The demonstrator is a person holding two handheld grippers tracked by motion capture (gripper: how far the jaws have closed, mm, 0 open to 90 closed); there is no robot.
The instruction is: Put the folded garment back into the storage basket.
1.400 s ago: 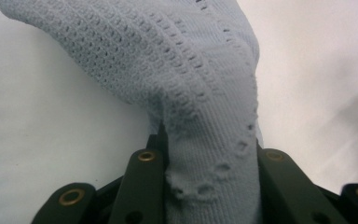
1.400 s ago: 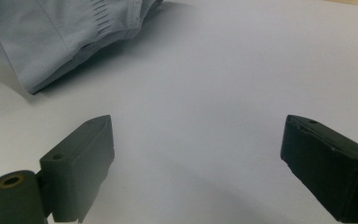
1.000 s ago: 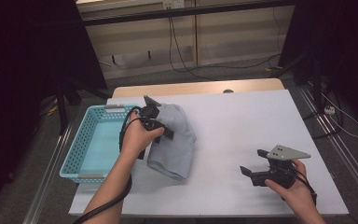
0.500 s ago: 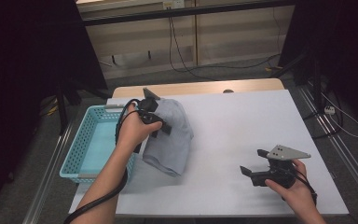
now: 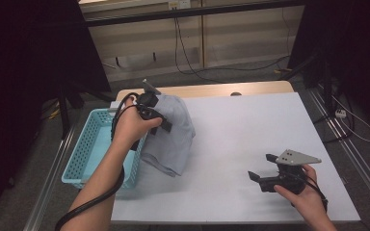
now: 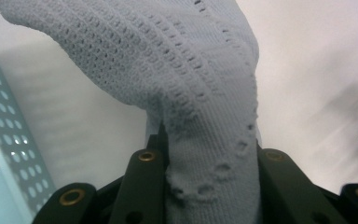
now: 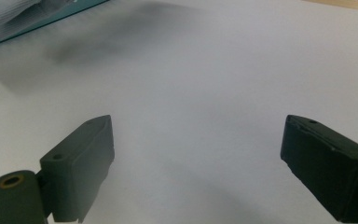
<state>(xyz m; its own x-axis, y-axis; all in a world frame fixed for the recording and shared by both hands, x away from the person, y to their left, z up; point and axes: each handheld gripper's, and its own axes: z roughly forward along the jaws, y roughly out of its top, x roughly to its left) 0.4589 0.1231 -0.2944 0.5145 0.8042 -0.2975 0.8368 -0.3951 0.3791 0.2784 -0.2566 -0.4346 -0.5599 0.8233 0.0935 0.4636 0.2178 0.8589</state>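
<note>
A pale blue-grey knitted cloth [image 5: 173,132] hangs off the white table [image 5: 250,125] beside the basket, held up by my left gripper [image 5: 161,124], which is shut on a fold of it. In the left gripper view the cloth [image 6: 191,84] is pinched between the two black jaws and drapes upward and away. My right gripper [image 5: 262,168] rests low over the table at the front right, open, with nothing between its fingers. In the right gripper view its jaws stand wide apart over bare white tabletop [image 7: 200,93].
A light blue plastic mesh basket [image 5: 84,154] sits at the table's left edge, next to the lifted cloth. Its corner [image 7: 9,28] appears far off in the right gripper view. A wooden strip [image 5: 221,89] runs along the table's far edge. Cables lie on the floor beyond.
My left gripper has risen with the cloth, lifting it off the table so it now hangs. The right gripper has not moved.
</note>
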